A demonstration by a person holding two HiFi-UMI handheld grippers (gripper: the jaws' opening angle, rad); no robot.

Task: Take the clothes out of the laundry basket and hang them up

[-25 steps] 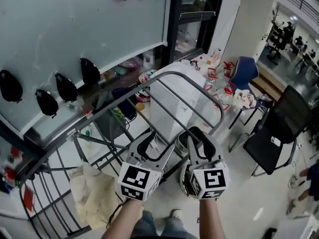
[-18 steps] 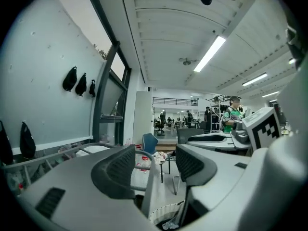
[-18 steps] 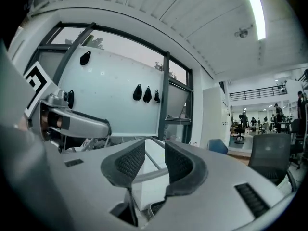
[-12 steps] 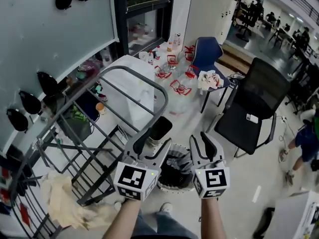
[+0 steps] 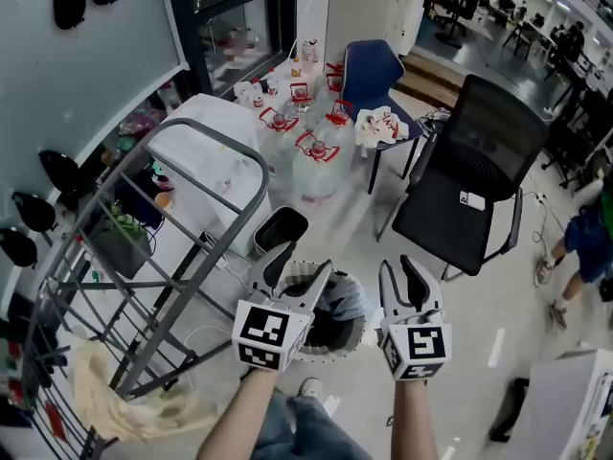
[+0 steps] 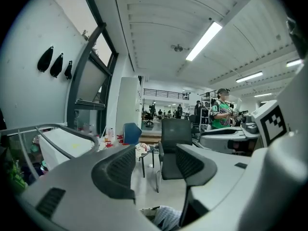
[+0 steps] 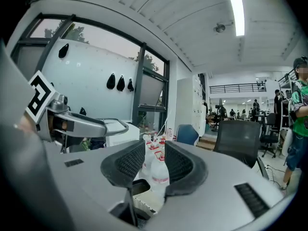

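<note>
A round white laundry basket (image 5: 305,339) stands on the floor, holding dark clothes and a pale checked garment (image 5: 347,300). My left gripper (image 5: 299,268) hovers over the basket's near left side, open and empty. My right gripper (image 5: 403,272) hangs just right of the basket, open too, nothing between its pads. In the left gripper view the open left gripper (image 6: 154,163) shows the checked garment (image 6: 166,218) low between its jaws. The right gripper (image 7: 154,163) looks over the basket's rim (image 7: 143,204). A grey drying rack (image 5: 144,220) stands at the left, a cream cloth (image 5: 120,402) draped low on it.
A small black bin (image 5: 279,228) sits just beyond the basket. Several water bottles (image 5: 311,156) crowd the floor behind it. A black office chair (image 5: 467,195) and a blue chair (image 5: 369,73) stand at the right. A person (image 5: 586,242) is at the far right edge.
The view has swung right, away from the rack. Both grippers moved right and down, from in front of the rack bars to over the laundry basket. Both stayed open.
</note>
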